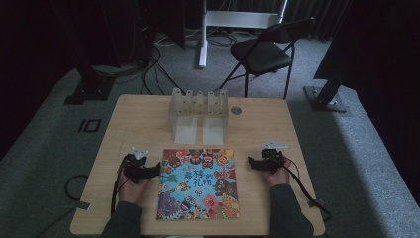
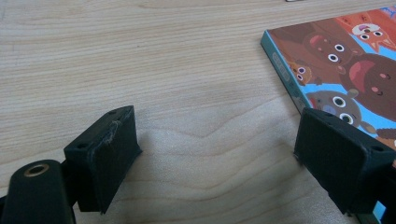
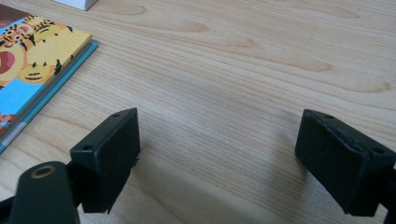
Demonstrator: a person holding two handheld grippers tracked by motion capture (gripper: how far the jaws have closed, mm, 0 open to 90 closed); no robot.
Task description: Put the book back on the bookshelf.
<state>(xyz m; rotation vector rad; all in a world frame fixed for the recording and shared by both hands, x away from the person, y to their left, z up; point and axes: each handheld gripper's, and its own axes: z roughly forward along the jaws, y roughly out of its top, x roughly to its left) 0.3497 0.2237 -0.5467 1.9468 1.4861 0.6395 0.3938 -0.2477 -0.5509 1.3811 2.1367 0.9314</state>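
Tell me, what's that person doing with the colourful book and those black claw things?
A person sits at a wooden table with a gripper in each hand. The left gripper and the right gripper rest on either side of a picture book that lies flat and closed. Both grippers have their jaws wide open and hold nothing. In the left gripper view one jaw sits right at the book's edge. A clear rack stands behind the book.

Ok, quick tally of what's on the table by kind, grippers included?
Book: 1
Clear rack: 1
Grippers, left gripper and right gripper, both open and empty: 2
Round insert in the tabletop: 1
Total: 5
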